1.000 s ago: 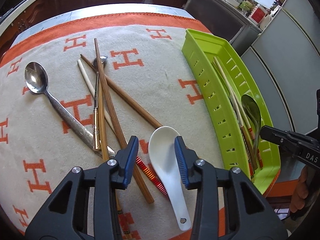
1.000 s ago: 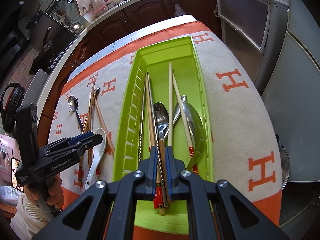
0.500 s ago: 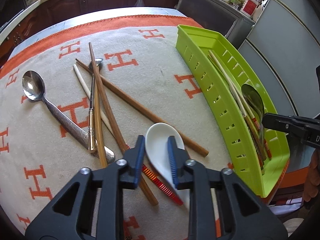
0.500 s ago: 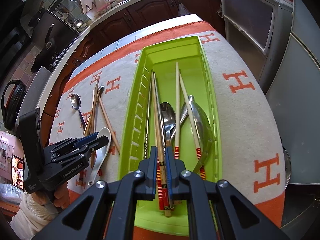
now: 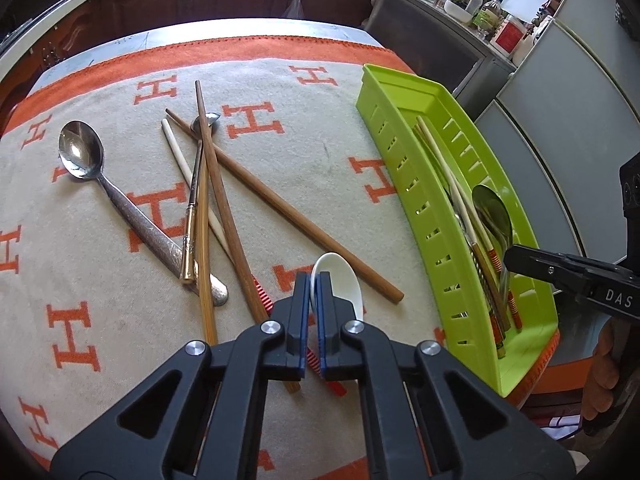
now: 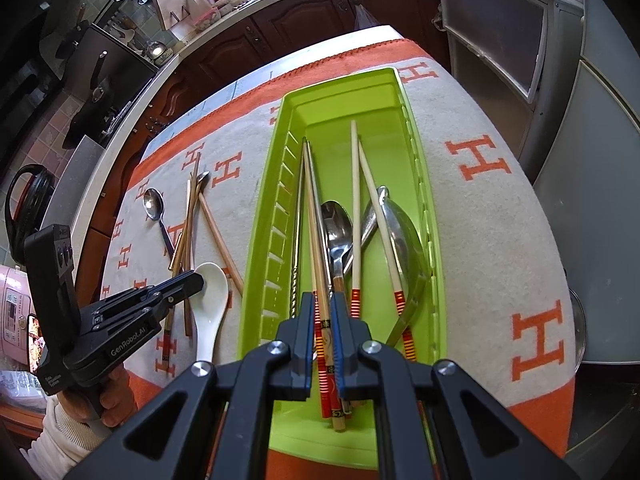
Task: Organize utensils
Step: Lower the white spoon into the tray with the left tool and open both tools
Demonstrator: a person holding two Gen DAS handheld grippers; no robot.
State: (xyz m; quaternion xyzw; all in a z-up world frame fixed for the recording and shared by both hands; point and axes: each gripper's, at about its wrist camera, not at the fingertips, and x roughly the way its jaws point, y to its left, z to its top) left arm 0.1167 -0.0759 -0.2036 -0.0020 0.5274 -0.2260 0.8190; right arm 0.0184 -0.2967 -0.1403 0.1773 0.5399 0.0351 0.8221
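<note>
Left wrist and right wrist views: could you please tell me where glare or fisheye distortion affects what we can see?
Left wrist view: the window at top right is blown out white, the metal spoon bowl carries bright reflections, and the green tray bows with the lens. Right wrist view: the tablecloth edge curves strongly, corners go black, and the steel spoons in the tray glint.

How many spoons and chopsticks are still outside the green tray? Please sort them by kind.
Metal spoons: 2, a large silver spoon and a small gold-handled spoon
White ceramic spoon: 1, between the jaws of the left gripper
Chopsticks: 4
Total: 7
</note>
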